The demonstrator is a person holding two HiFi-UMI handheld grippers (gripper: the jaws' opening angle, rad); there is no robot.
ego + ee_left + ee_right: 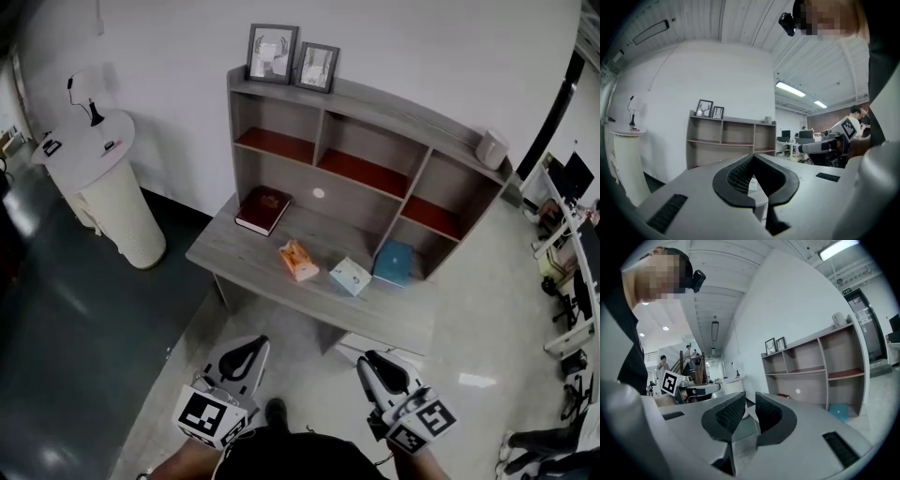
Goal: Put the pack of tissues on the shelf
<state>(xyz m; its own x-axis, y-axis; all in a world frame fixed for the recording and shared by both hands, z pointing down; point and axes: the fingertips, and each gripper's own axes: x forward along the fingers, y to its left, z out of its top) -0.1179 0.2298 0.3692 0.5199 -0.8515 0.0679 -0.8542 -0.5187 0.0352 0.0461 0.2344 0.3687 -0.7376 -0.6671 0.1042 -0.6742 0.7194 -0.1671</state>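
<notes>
Lying aslant on grey desk (232, 251), orange patterned pack of tissues (298, 260).

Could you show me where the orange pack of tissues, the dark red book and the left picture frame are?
orange pack of tissues (298, 260): head view, middle of its top face.
dark red book (263, 208): head view, centre of its cover.
left picture frame (272, 52): head view, middle of its glass.

On the worktop (375, 314), a book (262, 209) lies at the far left. The pack of tissues (298, 260) lies in the middle, a small box (350, 276) just right of it and a flat case (394, 262) further right. The shelf (394, 108) stands along the worktop's far edge, with two picture frames (272, 53) on its top left. A round stand (94, 159) stands well left.
</notes>
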